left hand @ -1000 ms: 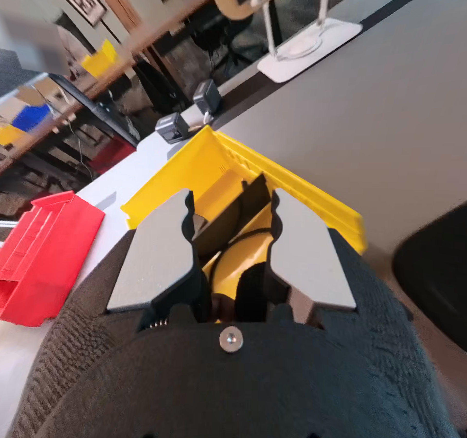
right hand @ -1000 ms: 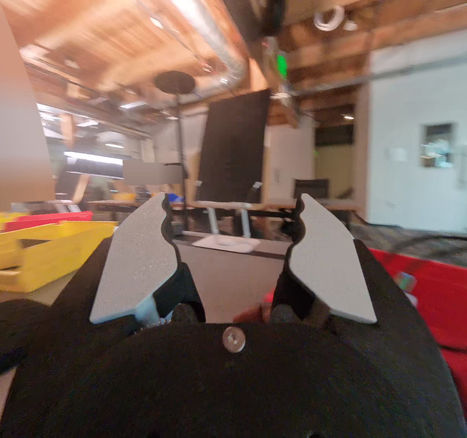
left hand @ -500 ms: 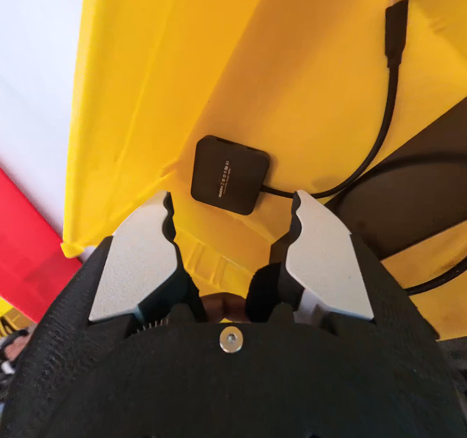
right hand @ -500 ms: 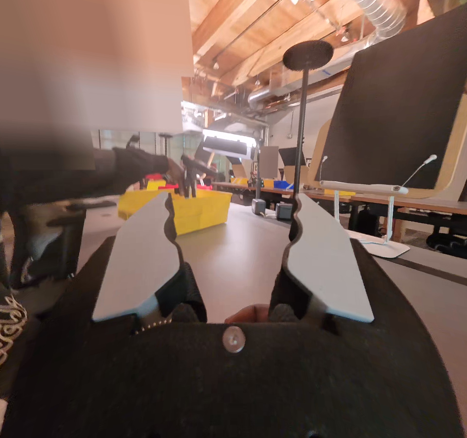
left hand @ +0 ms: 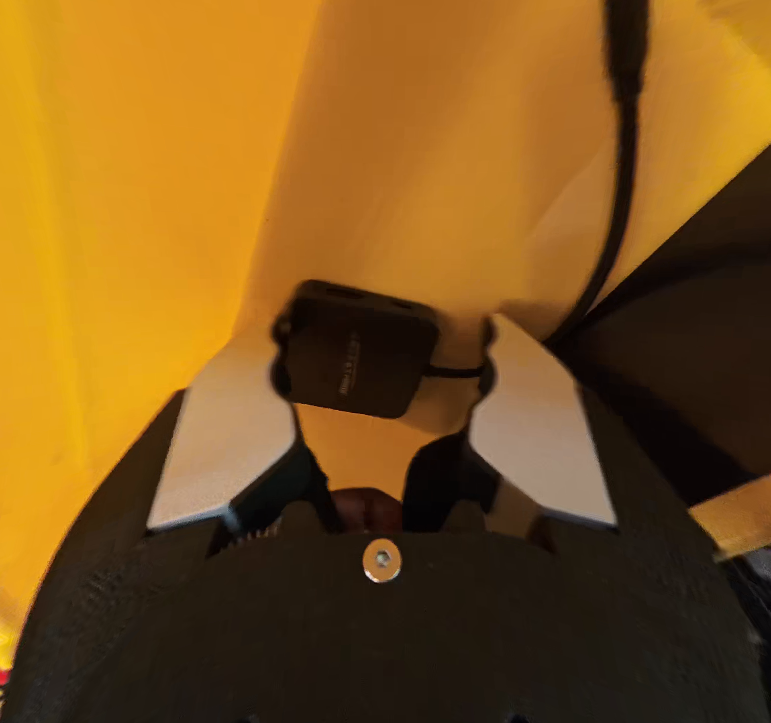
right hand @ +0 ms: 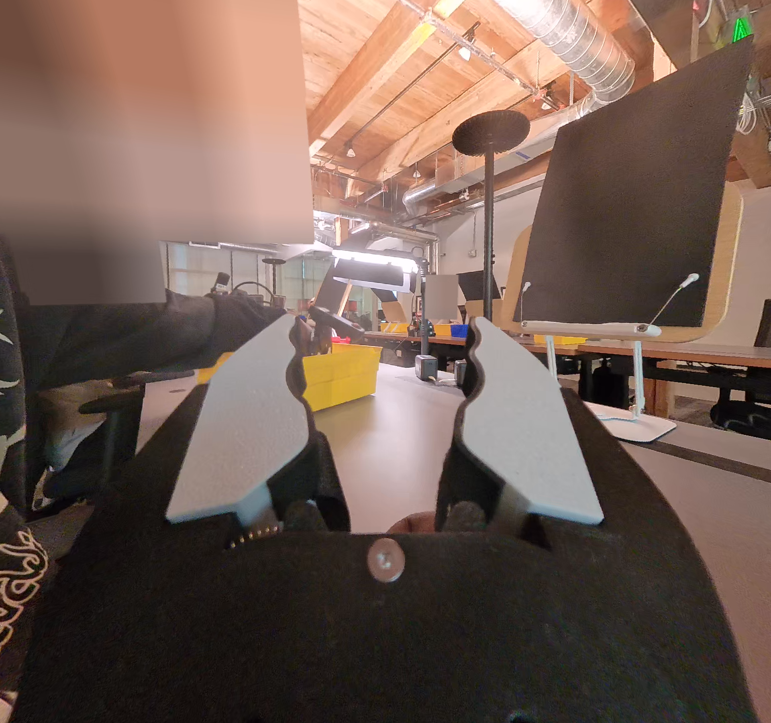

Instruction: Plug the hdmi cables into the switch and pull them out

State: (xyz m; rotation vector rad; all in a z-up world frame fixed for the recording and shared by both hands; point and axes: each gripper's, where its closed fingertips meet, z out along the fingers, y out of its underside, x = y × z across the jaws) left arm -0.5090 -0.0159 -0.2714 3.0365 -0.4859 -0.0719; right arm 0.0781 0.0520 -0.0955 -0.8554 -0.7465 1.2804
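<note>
1. Since half a second earlier the left tongs (left hand: 381,342) had pushed deeper into the yellow bin (left hand: 146,160), so the black switch (left hand: 354,352), which then lay clear ahead of the tips, now sat between them.
2. The left tongs stood open: the left fingertip (left hand: 267,352) overlapped the switch's left edge, though the blur hid whether they touched, and the right fingertip (left hand: 500,331) stood apart from its right side.
3. The switch lay flat on the bin floor near the foot of a wall, its printed face up.
4. A thin black cable (left hand: 626,152) left the switch's right side, passed by the right fingertip and ran up the bin to a thicker plug end near the top of the view.
5. A dark divider (left hand: 688,327) crossed the bin on the right.
6. The right tongs (right hand: 381,369) were open and empty, held low over the grey tabletop (right hand: 396,444), well apart from the bin.
7. In the right wrist view the yellow bin (right hand: 342,377) stood farther off on the tabletop, with a person's dark sleeve (right hand: 167,327) reaching toward it.
</note>
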